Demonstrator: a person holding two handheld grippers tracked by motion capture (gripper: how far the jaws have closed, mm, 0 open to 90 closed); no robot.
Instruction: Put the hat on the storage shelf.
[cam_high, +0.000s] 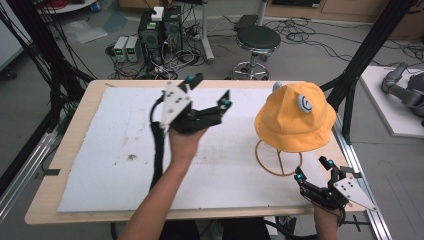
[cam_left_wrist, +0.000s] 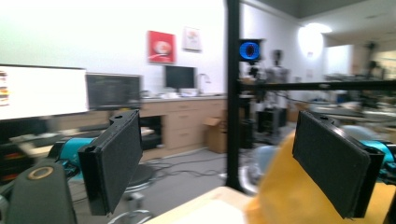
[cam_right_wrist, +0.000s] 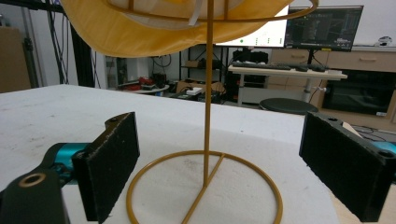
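Note:
A yellow bucket hat (cam_high: 295, 117) with a white badge rests on a thin yellow wire stand (cam_high: 278, 160) at the right of the table. My left gripper (cam_high: 207, 91) is raised over the middle of the table, left of the hat, jaws wide apart with nothing between them. In the left gripper view the hat (cam_left_wrist: 299, 196) shows blurred at the lower right, beyond the left gripper (cam_left_wrist: 233, 163). My right gripper (cam_high: 313, 168) rests low near the front right edge, open, facing the stand's ring base (cam_right_wrist: 205, 191) and post. The hat's brim (cam_right_wrist: 154, 28) hangs above the right gripper (cam_right_wrist: 219, 172).
A white foam sheet (cam_high: 120, 150) covers the wooden table (cam_high: 45, 210). Beyond the far edge stand a black stool (cam_high: 257, 40), computer boxes (cam_high: 160, 30) and cables on the floor. Black frame posts (cam_high: 350, 85) rise at the table's right side.

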